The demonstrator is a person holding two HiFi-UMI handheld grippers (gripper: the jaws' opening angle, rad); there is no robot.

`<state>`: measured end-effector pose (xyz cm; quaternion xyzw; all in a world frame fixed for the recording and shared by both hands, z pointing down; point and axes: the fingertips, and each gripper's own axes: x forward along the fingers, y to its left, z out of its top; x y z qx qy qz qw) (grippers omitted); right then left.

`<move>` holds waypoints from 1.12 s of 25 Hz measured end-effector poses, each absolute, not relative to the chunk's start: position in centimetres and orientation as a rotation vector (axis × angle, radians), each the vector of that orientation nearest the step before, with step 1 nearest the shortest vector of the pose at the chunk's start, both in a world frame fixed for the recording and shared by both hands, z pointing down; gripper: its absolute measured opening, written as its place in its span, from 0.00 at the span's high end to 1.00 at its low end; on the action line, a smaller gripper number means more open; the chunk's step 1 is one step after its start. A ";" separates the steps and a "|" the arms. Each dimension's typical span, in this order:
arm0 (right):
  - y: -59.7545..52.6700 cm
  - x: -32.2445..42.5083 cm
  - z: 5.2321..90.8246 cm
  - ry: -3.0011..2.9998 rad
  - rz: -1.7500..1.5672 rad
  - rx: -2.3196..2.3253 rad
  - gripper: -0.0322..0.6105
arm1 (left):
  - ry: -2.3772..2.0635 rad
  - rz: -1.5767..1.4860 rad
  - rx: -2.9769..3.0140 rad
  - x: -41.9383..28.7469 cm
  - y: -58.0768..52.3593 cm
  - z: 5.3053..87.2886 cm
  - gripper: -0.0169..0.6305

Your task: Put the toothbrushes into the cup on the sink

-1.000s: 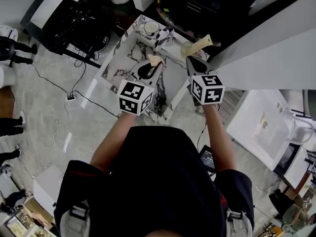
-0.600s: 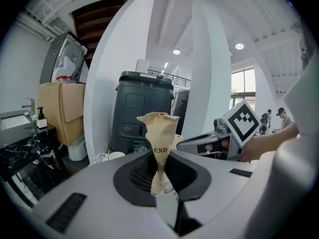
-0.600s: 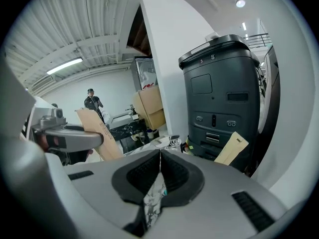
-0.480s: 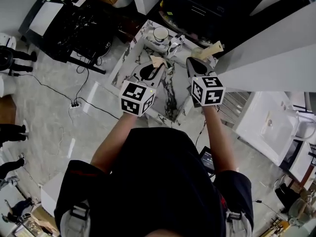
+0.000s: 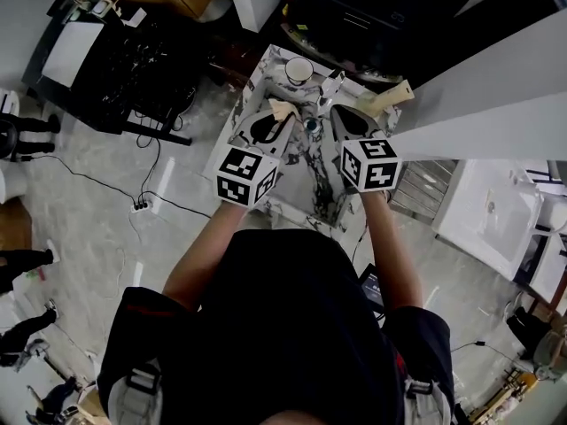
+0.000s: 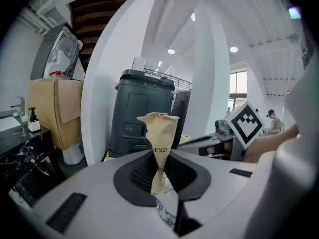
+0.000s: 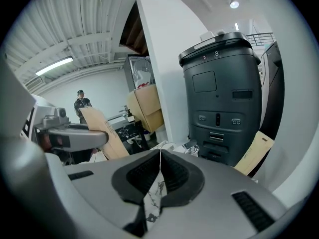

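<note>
Delivery step in hand: a paper-wrapped toothbrush (image 6: pixel 159 133) is clamped between the pads of the left hand-held gripper (image 6: pixel 159 172), with its crimped end sticking out ahead of the jaws. In the head view it is held over the marble sink (image 5: pixel 310 171), short of the white cup (image 5: pixel 299 71). The cup stands at the sink's far end, near the faucet (image 5: pixel 330 85). The right hand-held gripper (image 7: pixel 160 166) is closed tight, and nothing but a thin pale seam is made out between its pads; it is held alongside, over the same basin. A second tan packet (image 5: pixel 391 98), judged to be another wrapped toothbrush, is propped by the sink's far right corner. Next, the held toothbrush is to be brought over the cup's mouth, tipped downward, and released only once its lower end is inside the rim.
</note>
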<state>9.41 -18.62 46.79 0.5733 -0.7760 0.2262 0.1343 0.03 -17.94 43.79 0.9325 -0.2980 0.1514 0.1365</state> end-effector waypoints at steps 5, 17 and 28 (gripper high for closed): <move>-20.0 7.7 47.1 -2.224 0.678 1.698 0.89 | -0.805 0.446 2.714 -1.3 -19.7 44.1 0.90; -22.2 5.8 48.2 -2.160 0.728 1.757 0.89 | -0.694 0.461 2.739 -2.1 -23.2 44.6 0.90; -23.1 5.9 49.5 -2.110 0.790 1.780 0.89 | -0.609 0.471 2.796 0.0 -26.9 44.3 0.90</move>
